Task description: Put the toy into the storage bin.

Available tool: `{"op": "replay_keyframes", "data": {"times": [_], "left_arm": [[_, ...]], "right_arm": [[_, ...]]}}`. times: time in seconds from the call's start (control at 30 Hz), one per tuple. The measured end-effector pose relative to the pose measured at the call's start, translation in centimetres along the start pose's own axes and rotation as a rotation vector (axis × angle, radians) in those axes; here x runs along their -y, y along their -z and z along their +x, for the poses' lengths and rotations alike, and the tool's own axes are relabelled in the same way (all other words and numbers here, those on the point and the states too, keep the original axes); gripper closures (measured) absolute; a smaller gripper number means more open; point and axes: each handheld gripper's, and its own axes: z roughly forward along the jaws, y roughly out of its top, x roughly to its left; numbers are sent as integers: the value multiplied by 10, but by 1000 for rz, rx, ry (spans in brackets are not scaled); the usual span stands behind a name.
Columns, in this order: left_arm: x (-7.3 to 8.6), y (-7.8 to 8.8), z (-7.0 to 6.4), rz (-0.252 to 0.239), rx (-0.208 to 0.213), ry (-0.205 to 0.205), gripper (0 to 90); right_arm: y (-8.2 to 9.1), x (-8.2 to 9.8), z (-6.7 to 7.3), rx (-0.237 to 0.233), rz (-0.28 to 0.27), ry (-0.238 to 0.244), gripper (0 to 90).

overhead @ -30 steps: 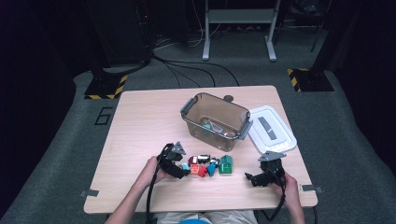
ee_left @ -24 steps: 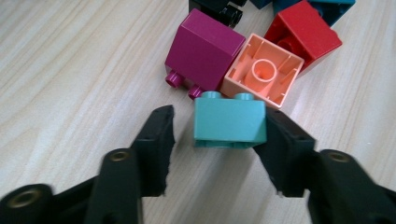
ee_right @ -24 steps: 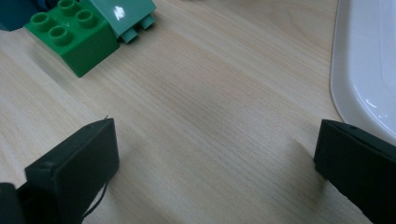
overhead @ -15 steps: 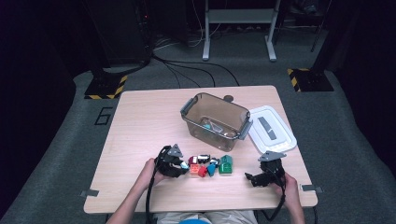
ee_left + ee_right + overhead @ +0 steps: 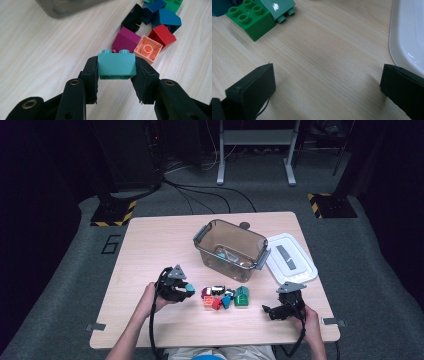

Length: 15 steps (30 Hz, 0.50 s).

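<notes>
- A large "6" (image 5: pixel 113 243) is marked on the grey floor at the left of the high view, just off the table's (image 5: pixel 150 245) upper left corner; I can read no brand or label on the bricks, the tub or the lid.
- The left gripper (image 5: pixel 116 75) has just been closing its jaws, and they now pinch a teal brick (image 5: pixel 116 65) by its two short sides, studs pointing to the top of the left gripper view.
- In the high view that teal brick (image 5: pixel 190 288) sits at the tip of the left gripper (image 5: pixel 186 289), left of centre in the lower part of the frame, just left of the pile of loose bricks (image 5: pixel 225 297).
- In the left gripper view a magenta brick (image 5: pixel 125 38) and an orange brick (image 5: pixel 148 48) lie on the table just beyond the held one, towards the upper right.
- The right gripper (image 5: pixel 327 82) has its jaws spread wide over bare wood, nothing between them; a green brick (image 5: pixel 249 18) lies at the upper left of its view, and the white lid's (image 5: pixel 409 35) edge runs down the right.
- In the high view the clear tub (image 5: pixel 231 249) stands above the pile, at centre frame.
</notes>
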Motion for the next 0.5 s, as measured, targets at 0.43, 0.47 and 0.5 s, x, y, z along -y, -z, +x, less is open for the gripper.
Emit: {"op": "replay_keyframes", "data": {"times": [0.43,0.47,0.5], "left_arm": [[-20,28,11,-15,-43,-22,583],[-22,29,12,-17,-47,-24,583],[-24,31,13,-16,-50,-29,584]], "right_arm": [[0,0,0,0,0,0,0],[0,0,0,0,0,-1,0],[0,0,0,0,0,-1,0]]}}
